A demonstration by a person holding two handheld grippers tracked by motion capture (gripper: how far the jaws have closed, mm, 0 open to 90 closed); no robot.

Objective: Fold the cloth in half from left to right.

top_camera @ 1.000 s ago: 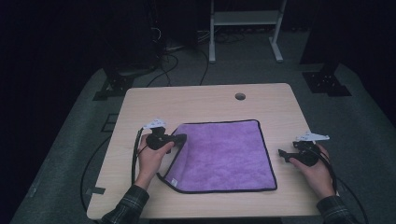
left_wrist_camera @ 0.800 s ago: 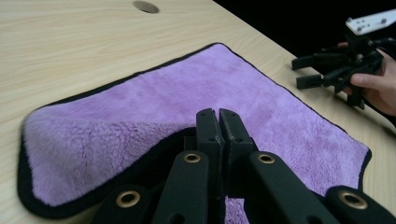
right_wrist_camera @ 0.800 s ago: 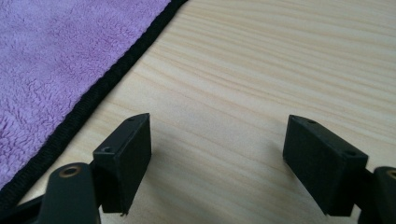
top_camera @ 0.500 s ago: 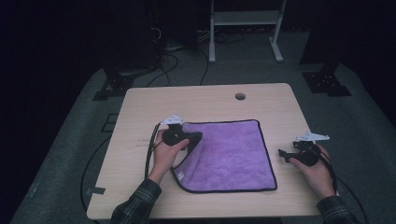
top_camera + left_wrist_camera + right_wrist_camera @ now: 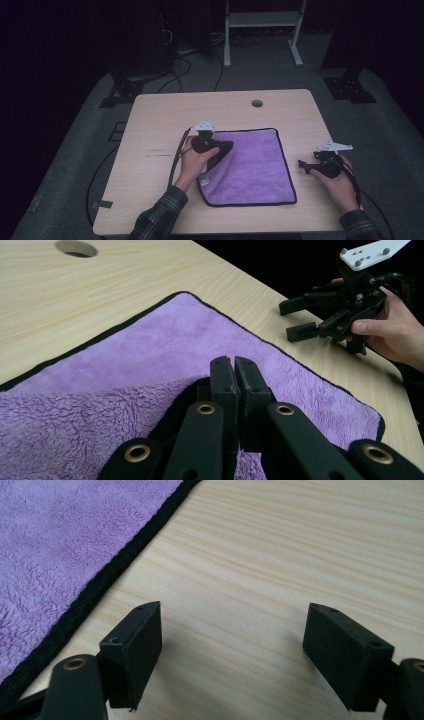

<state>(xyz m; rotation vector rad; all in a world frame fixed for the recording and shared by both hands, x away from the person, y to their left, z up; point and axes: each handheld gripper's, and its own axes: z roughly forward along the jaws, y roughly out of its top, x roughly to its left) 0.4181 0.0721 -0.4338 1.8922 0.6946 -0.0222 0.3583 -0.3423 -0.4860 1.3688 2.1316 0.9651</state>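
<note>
Left gripper (image 5: 234,371) clamps the purple cloth's (image 5: 165,350) edge.

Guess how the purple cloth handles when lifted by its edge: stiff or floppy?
Probably floppy: the purple cloth folds over itself where the shut left claw pinches its edge. Likely light, since that raised flap barely sags. The fleecy pile should grip, not slip.

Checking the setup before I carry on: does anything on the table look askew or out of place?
The purple cloth is not flat: its left edge is lifted and folded over, clamped in the shut left gripper. The right gripper rests open on the bare table beside the cloth.
</note>
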